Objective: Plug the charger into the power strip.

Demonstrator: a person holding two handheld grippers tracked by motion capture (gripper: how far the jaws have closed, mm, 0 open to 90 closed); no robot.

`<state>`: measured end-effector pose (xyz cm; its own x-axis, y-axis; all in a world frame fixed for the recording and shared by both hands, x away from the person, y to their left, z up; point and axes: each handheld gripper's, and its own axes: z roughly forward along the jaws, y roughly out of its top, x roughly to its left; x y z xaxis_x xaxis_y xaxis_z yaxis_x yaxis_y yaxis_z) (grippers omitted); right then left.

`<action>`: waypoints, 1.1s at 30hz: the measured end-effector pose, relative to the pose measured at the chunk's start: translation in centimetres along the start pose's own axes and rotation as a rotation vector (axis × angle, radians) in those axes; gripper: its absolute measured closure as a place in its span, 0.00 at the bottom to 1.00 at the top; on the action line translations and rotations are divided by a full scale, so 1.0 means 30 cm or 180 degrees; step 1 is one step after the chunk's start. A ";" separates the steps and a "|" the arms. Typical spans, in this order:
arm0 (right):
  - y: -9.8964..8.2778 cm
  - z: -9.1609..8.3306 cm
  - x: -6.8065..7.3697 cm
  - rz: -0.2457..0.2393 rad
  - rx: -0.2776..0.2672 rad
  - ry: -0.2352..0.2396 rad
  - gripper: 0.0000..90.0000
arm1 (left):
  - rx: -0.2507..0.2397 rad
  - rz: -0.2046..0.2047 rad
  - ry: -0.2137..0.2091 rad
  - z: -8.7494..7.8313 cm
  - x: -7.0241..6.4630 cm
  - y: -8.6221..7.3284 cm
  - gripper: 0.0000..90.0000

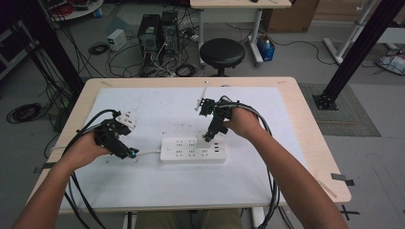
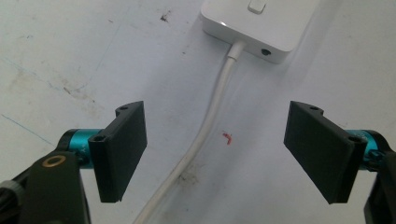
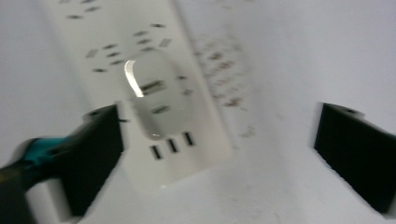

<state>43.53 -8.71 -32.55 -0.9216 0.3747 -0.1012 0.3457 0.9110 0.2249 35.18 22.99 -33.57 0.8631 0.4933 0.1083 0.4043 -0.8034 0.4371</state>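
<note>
A white power strip (image 1: 191, 149) (image 2: 261, 23) (image 3: 107, 51) lies flat in the middle of the white mat. A small white plug adapter (image 1: 208, 139) (image 3: 152, 93) sits in a socket near the strip's right end, beside the USB ports. My right gripper (image 1: 210, 133) (image 3: 219, 112) hangs just above that adapter, open wide, with nothing gripped. At the strip's left end my left gripper (image 1: 131, 153) (image 2: 217, 112) points down at the mat, open. The strip's white cable (image 2: 210, 126) runs between its jaws without touching them.
The white mat (image 1: 157, 186) covers most of the wooden table (image 1: 315, 157). A small red mark (image 2: 227, 137) is on the mat beside the cable. Beyond the far edge stand a black stool (image 1: 222, 52) and computer cases (image 1: 157, 31) amid floor cables.
</note>
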 end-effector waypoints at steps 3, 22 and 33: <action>-0.030 -0.054 -0.025 0.0194 -0.0177 -0.0099 0.01 | -0.0053 -0.0024 0.0028 -0.014 0.004 -0.004 0.24; -0.392 -0.237 -0.061 0.1047 -0.0408 -0.0207 0.01 | -0.0199 -0.0193 0.0192 -0.069 0.028 0.018 0.24; -0.489 -0.235 -0.039 0.1161 -0.0452 -0.0252 0.01 | -0.0248 -0.0241 0.0224 -0.080 0.030 0.019 0.24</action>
<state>38.28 -23.73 -28.90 -0.7245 0.6864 -0.0629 0.6149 0.6849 0.3910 35.45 23.78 -31.07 0.8065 0.5760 0.1335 0.4405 -0.7359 0.5142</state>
